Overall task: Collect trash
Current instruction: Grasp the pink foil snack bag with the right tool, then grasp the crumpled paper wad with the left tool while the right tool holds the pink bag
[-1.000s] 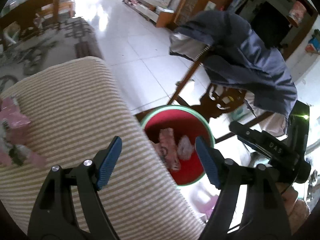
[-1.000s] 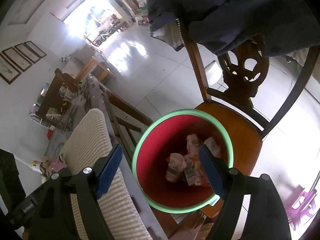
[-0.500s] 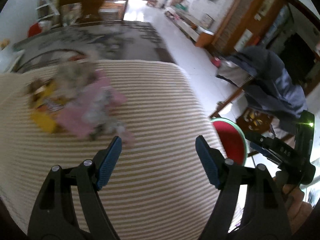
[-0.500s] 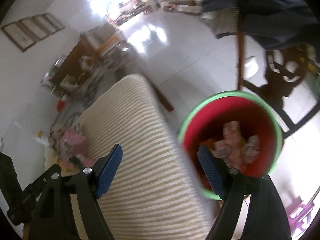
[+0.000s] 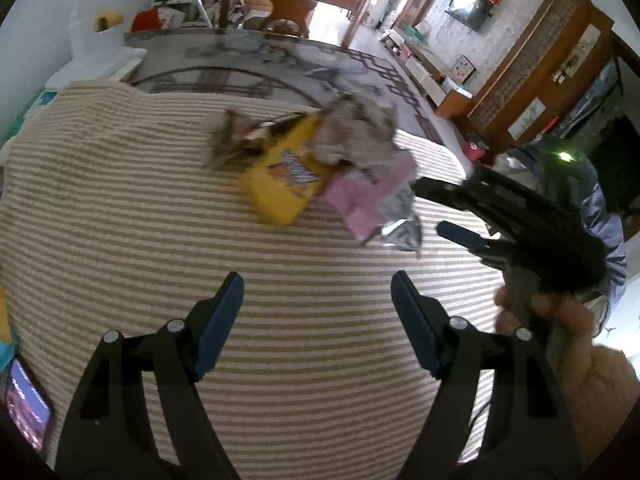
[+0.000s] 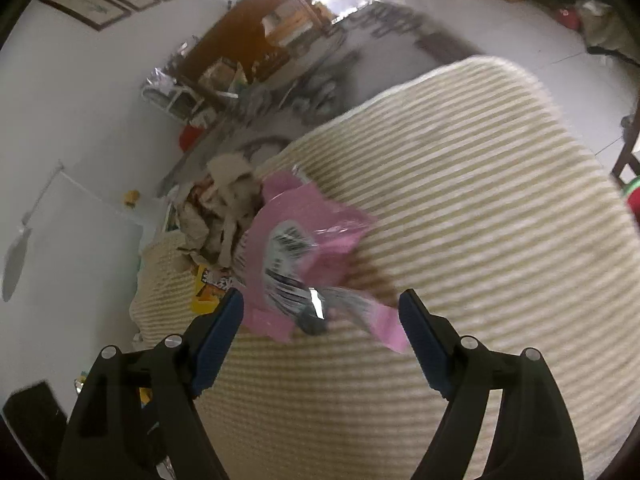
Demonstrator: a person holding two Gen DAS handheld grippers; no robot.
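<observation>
A pile of trash lies on the striped cloth (image 5: 160, 248): a yellow packet (image 5: 282, 184), a pink wrapper (image 5: 368, 196), crumpled grey-brown paper (image 5: 352, 136) and a silver foil piece (image 5: 400, 228). My left gripper (image 5: 318, 312) is open and empty, a short way in front of the pile. My right gripper (image 6: 320, 320) is open, its jaws on either side of the pink wrapper (image 6: 304, 256), not closed on it. The right gripper also shows in the left wrist view (image 5: 464, 236). Crumpled paper (image 6: 228, 208) and the yellow packet (image 6: 206, 288) lie behind the wrapper.
The red bin with a green rim (image 6: 632, 200) peeks in at the cloth's right edge. A phone (image 5: 24, 408) lies at the lower left. A patterned grey table surface (image 5: 256, 68) and wooden furniture (image 5: 296, 0) stand beyond the cloth.
Both grippers swung away from the red bin and over to the trash pile on the cloth. The right gripper came close up to the pink wrapper. Both stayed open.
</observation>
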